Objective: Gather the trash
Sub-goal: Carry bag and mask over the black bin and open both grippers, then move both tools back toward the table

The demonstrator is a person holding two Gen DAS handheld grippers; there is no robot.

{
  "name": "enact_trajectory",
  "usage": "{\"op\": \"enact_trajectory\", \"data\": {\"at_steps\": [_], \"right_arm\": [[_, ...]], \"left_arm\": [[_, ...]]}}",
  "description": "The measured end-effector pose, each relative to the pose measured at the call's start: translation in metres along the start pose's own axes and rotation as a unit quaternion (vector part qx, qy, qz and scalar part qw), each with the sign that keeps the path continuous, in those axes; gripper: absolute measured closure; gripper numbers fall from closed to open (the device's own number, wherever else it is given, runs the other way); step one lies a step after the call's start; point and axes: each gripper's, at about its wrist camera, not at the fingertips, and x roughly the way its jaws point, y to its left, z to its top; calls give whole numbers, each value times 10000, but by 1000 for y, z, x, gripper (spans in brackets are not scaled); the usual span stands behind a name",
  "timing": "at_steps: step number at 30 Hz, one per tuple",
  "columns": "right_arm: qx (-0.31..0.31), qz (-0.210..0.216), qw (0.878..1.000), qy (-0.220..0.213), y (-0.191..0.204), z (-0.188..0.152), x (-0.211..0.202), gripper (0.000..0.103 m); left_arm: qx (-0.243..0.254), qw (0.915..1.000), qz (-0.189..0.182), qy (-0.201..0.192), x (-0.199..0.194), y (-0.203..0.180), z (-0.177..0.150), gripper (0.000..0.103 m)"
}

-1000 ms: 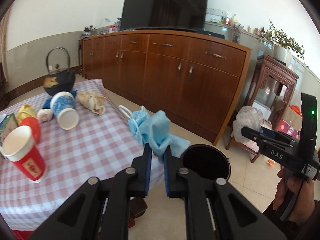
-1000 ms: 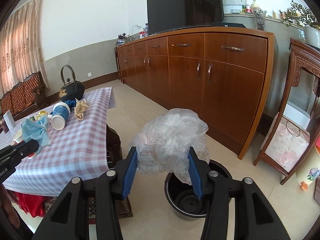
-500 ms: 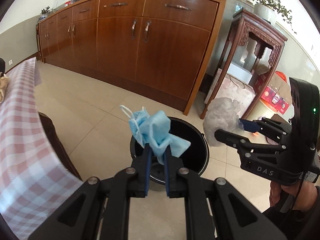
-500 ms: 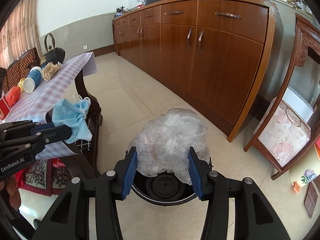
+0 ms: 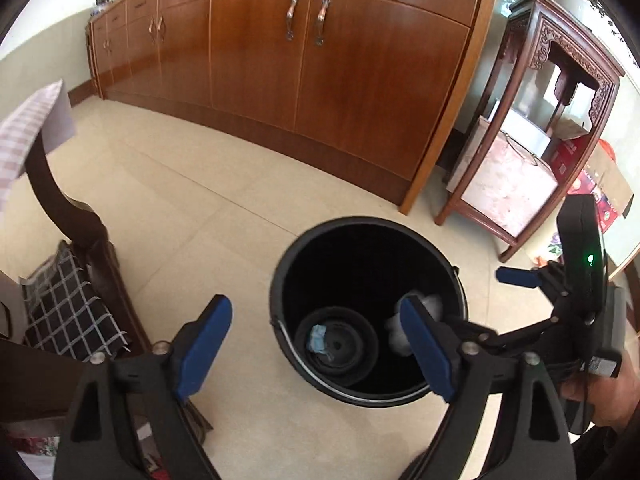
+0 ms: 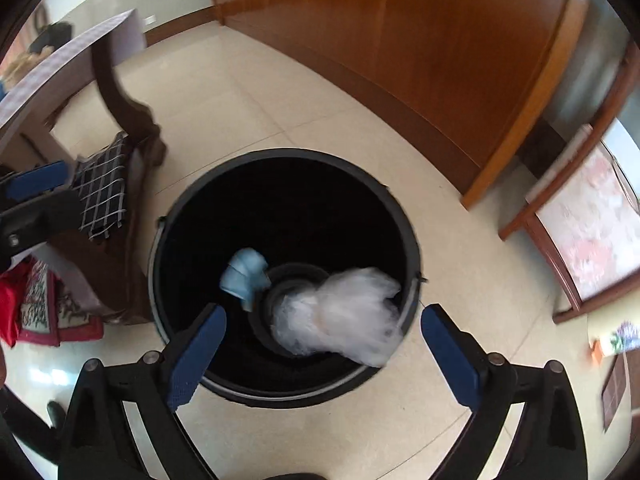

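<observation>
Both grippers point down over the black bin point(image 6: 408, 236), jaws opening wide and gripping nothing. Below the left gripper point(image 5: 316, 344) the blue mask point(image 5: 319, 338) lies in the bin; below the right gripper point(image 6: 324, 344) the blurred clear plastic bag point(image 6: 344, 316) is inside too

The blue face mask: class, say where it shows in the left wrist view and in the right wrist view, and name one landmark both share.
Left wrist view: blue face mask small, low in the middle, at the bottom of the black bucket.
Right wrist view: mask left of centre, inside the bucket, beside the white plastic bag.
Shared landmark: the bucket.
</observation>
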Motion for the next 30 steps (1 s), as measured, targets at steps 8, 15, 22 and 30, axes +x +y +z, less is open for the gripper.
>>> {"op": "enact_trajectory", "data": {"at_steps": [8,15,22,30], "right_arm": [[449,-312,9947,-870,-4,8,-62,0],[893,-646,9798,-1666,4,5,-127,0],[1213,-775,9639,-2240,33,-9,-170,0],[729,-427,9653,-2469,90,-9,-196,0]], "left_arm": [[40,9991,359,-214,-54,-20,-3,7],[59,9957,711,-586,-110,-19,0,3],[7,9901,1107,-861,-151,11,-12,3],[-472,9765,1662,-1286,-197,48,-36,0]]}}
